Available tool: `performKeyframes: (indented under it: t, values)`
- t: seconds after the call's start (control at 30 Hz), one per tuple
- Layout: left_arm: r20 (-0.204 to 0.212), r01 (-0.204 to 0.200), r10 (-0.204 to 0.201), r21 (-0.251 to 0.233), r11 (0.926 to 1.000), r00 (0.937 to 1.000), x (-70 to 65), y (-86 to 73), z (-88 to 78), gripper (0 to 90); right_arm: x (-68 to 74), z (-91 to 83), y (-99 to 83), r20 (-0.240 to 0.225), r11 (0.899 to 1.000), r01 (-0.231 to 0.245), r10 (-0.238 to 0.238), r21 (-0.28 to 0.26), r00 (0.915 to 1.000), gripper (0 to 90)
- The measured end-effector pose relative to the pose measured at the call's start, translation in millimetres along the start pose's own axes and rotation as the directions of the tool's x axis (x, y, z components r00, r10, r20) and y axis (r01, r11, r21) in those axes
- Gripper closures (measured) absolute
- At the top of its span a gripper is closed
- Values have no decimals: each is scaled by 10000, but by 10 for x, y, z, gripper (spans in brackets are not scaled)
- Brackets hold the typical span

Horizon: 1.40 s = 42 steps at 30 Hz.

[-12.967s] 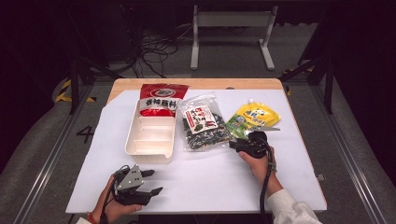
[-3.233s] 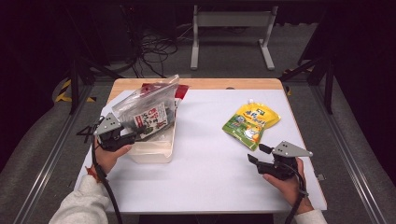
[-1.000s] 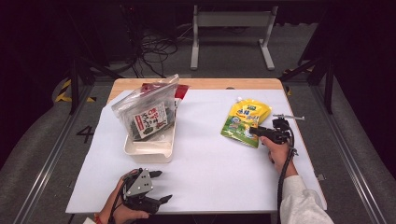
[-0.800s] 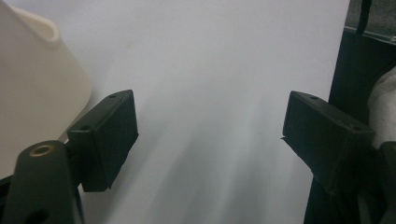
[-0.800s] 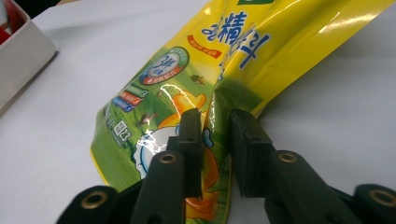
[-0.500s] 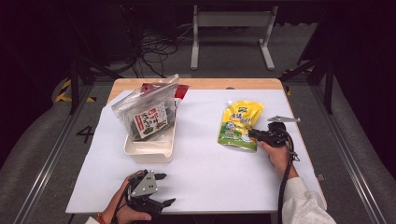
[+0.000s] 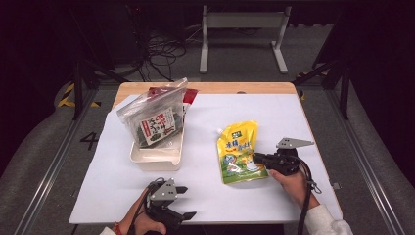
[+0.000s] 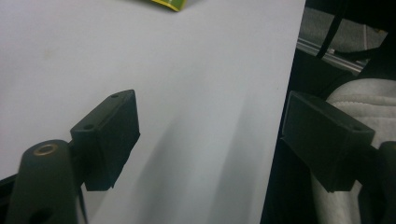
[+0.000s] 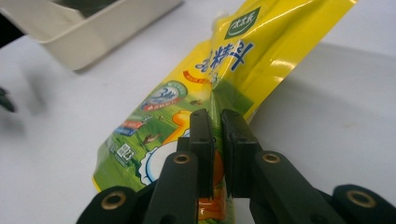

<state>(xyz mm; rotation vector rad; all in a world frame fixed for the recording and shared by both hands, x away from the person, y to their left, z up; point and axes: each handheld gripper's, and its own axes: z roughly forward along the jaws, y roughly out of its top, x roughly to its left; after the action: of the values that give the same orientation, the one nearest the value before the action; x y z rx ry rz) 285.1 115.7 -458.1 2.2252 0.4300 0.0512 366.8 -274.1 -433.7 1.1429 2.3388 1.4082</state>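
I'm pinching the yellow pouch with the right gripper; its jaws have just been closing, and the right gripper view is showing them clamped narrow on the pouch edge, plastic squeezed between the pads. The high view is placing that pouch on the white table, right of centre, spout corner pointing away from me, its near end lifting at the gripper. Only the right gripper view is showing the pouch rising off the table with a shadow under it.

Left of the pouch the white tray is sitting with a clear bag of dark stuff leaning in it; the right gripper view is catching the tray corner.

I'm holding the left gripper at the near table edge, jaws spread wide, nothing between. The left gripper view is showing bare table between the pads and a yellow pouch corner at top.
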Motion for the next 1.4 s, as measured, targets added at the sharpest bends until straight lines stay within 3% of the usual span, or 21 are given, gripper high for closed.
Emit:
performKeyframes:
  t: [0.07,0.2,0.27,0.4,0.47,0.53,0.6,0.7,0.83,1.0,1.07,1.1,1.13,1.17,1.27,1.4]
  values:
    - [-230,147,-147,-1,9999,9996,6,61,102,186,78,-18,-48,-224,9994,324,-327,-114,9992,837]
    - [-131,452,-454,-207,9988,9989,42,194,260,169,169,-17,-126,-442,9975,685,-693,-176,9966,838]
    - [-25,773,-775,-343,9964,9970,75,248,314,152,191,-24,-134,-553,9965,780,-796,-294,9953,838]
    - [-347,1313,-1327,-401,9905,9905,187,326,426,138,246,-36,-150,-845,9922,1075,-1127,-632,9900,838]
    - [-168,1648,-1656,-434,9854,9860,236,347,467,129,260,-50,-152,-948,9891,1202,-1281,-849,9872,838]
    - [-249,1637,-1648,-412,9857,9860,262,367,500,124,262,-62,-156,-1076,9878,1174,-1284,-1026,9859,838]
    - [-25,1787,-1791,-495,9827,9838,287,386,514,122,267,-76,-158,-1164,9854,1171,-1316,-1234,9844,838]
    - [77,1886,-1885,-682,9797,9820,297,436,515,122,292,-98,-155,-1416,9791,1238,-1471,-1614,9789,838]
    - [233,1884,-1870,-964,9773,9821,301,483,483,123,377,-98,-142,-1666,9683,1681,-1994,-1849,9656,837]
    - [500,2214,-2164,-1419,9648,9750,316,486,423,120,507,-75,-134,-1968,9535,2193,-2601,-2065,9453,836]
    - [891,2191,-2071,-1563,9631,9742,306,485,406,129,554,-72,-132,-2078,9449,2457,-2904,-2161,9341,836]
    - [802,2091,-1984,-1606,9646,9768,280,494,391,139,574,-64,-130,-2211,9430,2537,-3001,-2153,9279,835]
    - [563,1870,-1799,-1708,9674,9821,258,509,368,146,604,-55,-129,-2142,9395,2725,-3154,-2074,9245,836]
    - [463,1825,-1770,-1796,9667,9831,250,515,348,171,635,-49,-127,-1977,9338,2937,-3332,-2043,9219,836]
    - [260,1723,-1711,-2423,9548,9849,249,536,228,295,678,-65,-109,-1761,9255,3112,-3504,-2161,9199,833]
    - [35,1369,-1417,-2832,9492,9899,234,570,94,438,760,-103,-50,-1369,9082,3402,-3795,-2439,9150,831]
